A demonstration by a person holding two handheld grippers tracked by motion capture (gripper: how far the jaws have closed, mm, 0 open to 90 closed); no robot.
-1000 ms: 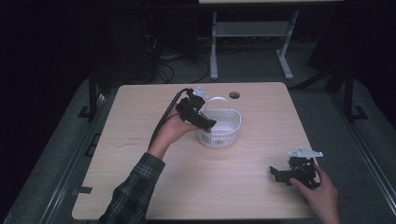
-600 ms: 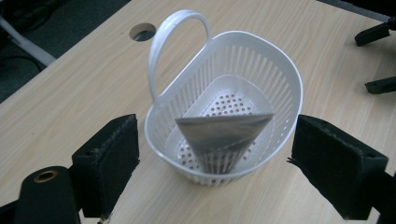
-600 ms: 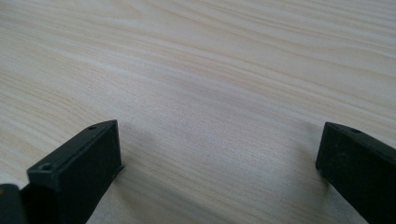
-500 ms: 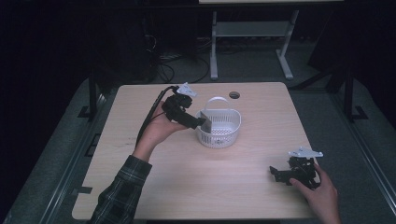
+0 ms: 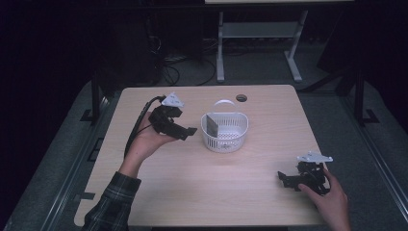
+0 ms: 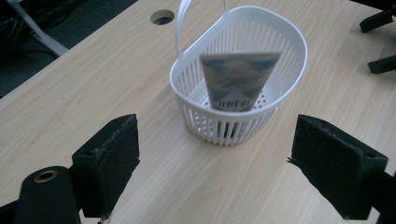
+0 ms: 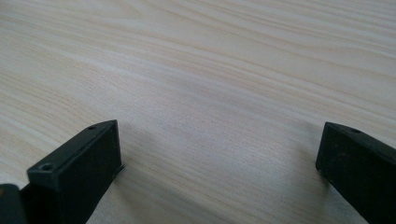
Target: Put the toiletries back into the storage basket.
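Gaping wide and empty, the left gripper (image 5: 186, 131) has the white slotted basket (image 6: 243, 88) just beyond its jaws, a flat packet (image 6: 238, 80) standing inside. The right gripper (image 5: 285, 178) rests low with jaws spread over bare table (image 7: 224, 70).

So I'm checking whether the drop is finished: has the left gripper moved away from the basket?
Yes. The left gripper has pulled back leftward, off the white basket, jaws open.

One white basket (image 5: 224, 131), one packet (image 6: 237, 80) inside it, two grippers, one table (image 5: 202, 192).
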